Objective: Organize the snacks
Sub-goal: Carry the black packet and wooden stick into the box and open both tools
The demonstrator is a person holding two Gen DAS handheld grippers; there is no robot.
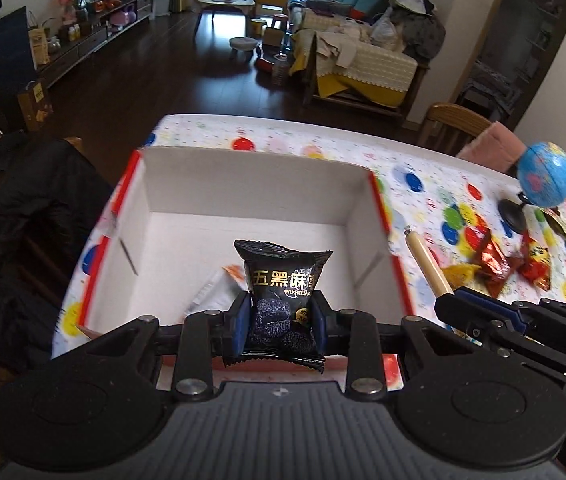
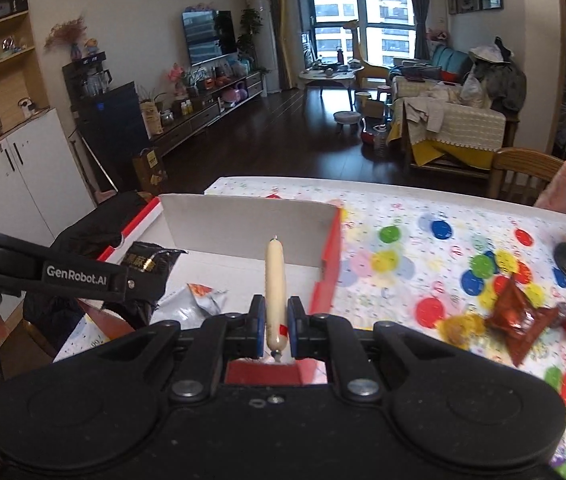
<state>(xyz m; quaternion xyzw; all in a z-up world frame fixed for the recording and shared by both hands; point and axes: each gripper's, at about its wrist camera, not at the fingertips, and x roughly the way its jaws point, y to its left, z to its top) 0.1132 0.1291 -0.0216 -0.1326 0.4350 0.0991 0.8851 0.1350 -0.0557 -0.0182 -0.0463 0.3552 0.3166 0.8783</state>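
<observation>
Black foil is showing between the blue pads of the left gripper, which is pinching a black snack packet printed with gold characters and dark round pieces; the packet is standing upright in the grip, hanging over the open white cardboard box with red outer edges. Inside that box a white-and-orange packet is lying on the floor near the front; the right wrist view is showing it as a crumpled silvery wrapper just beside the left gripper's arm. The right gripper is squeezing a pale sausage stick near its lower end, jaws pressed close on it; the stick is pointing up and forward, over the box's right part. Both grippers are sitting side by side above the box's near edge. Loose snacks are lying on the spotted tablecloth to the right of the box: a brown-red packet, a yellow one and a red-and-yellow one, close together; a small blue globe on a black stand is standing just behind them.
</observation>
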